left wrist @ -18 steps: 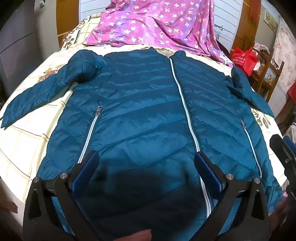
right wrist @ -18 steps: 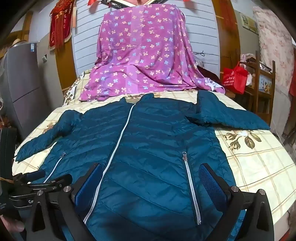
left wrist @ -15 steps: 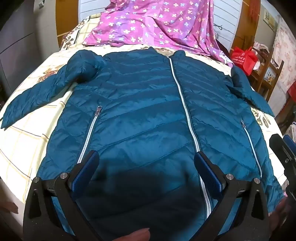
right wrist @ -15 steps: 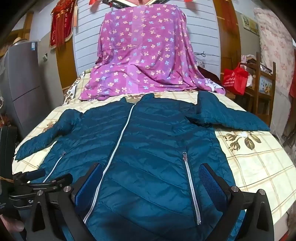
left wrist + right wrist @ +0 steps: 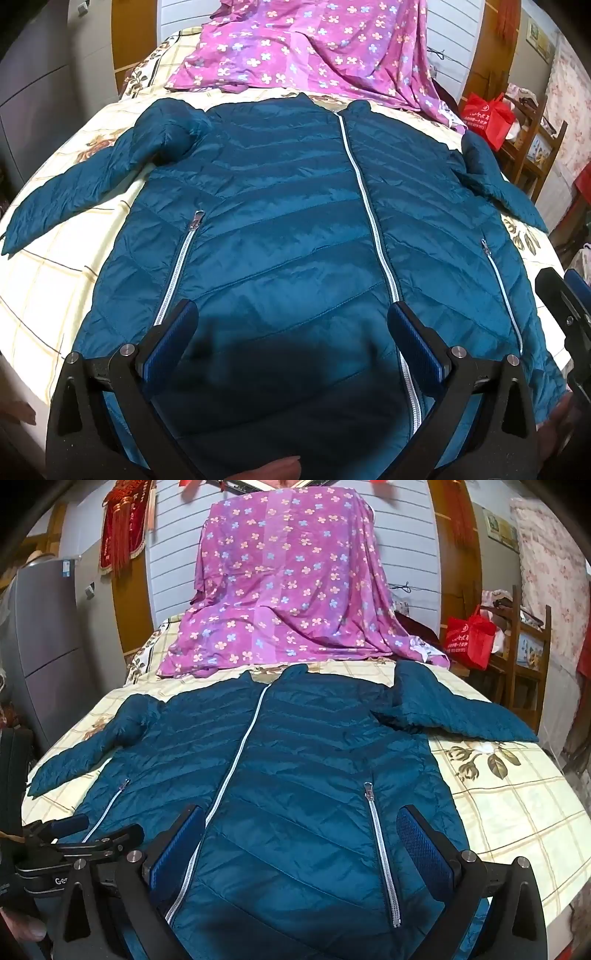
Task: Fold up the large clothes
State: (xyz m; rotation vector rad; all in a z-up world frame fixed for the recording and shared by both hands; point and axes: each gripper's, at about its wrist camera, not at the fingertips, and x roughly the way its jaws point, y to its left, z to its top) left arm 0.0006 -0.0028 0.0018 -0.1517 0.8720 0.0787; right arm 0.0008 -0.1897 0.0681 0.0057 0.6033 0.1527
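A teal quilted puffer jacket [image 5: 288, 229] [image 5: 295, 775] lies flat and zipped on the bed, front up, both sleeves spread outward. Its white centre zipper [image 5: 369, 218] runs from collar to hem. My left gripper [image 5: 291, 325] hovers open above the lower front, over the hem area left of the centre zipper, nothing between its blue pads. My right gripper [image 5: 301, 834] is open too, above the jacket's right pocket zipper [image 5: 380, 849], with nothing held. The left gripper's body [image 5: 66, 849] shows at the lower left of the right wrist view.
The bed [image 5: 55, 280] has a cream checked sheet with flower prints. A purple floral cloth [image 5: 288, 590] drapes over something at the bed's head. A red bag [image 5: 467, 638] hangs by wooden shelves on the right. A grey cabinet [image 5: 44, 635] stands at the left.
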